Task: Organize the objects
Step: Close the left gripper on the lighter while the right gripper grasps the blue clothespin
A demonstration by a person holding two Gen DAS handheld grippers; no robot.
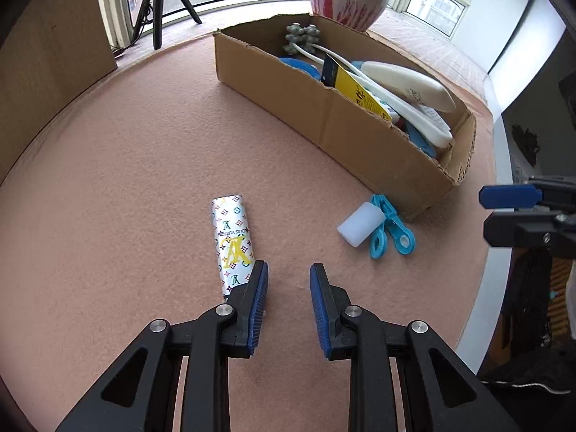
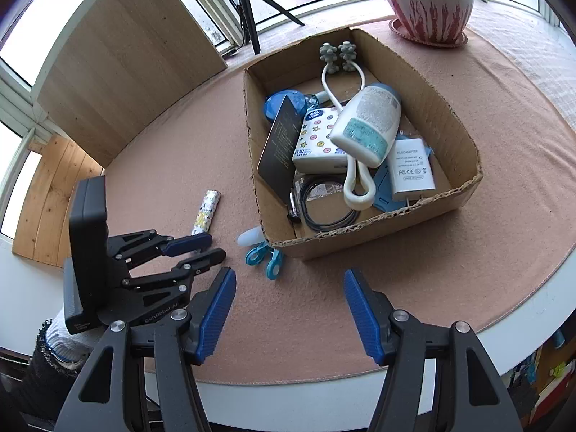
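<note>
A cardboard box (image 1: 324,118) (image 2: 464,133) on the pink mat holds a white bottle (image 2: 367,126), a charger (image 2: 412,169), a tissue pack, a cable and a massager. Outside it lie a patterned silver tube (image 1: 232,241) (image 2: 207,212), a white cylinder (image 1: 360,225) (image 2: 250,237) and a blue clip (image 1: 390,232) (image 2: 266,257). My left gripper (image 1: 289,270) is open and empty, its left finger beside the tube's near end; it also shows in the right wrist view (image 2: 208,246). My right gripper (image 2: 289,277) is open and empty, in front of the box and clip; its fingers (image 1: 509,196) show at the left view's right edge.
A potted plant (image 2: 428,3) stands behind the box. A tripod (image 1: 162,0) stands on the windowsill. A wooden panel (image 2: 126,61) rises at the mat's far left. The white table edge (image 2: 522,316) curves round the mat on the near right.
</note>
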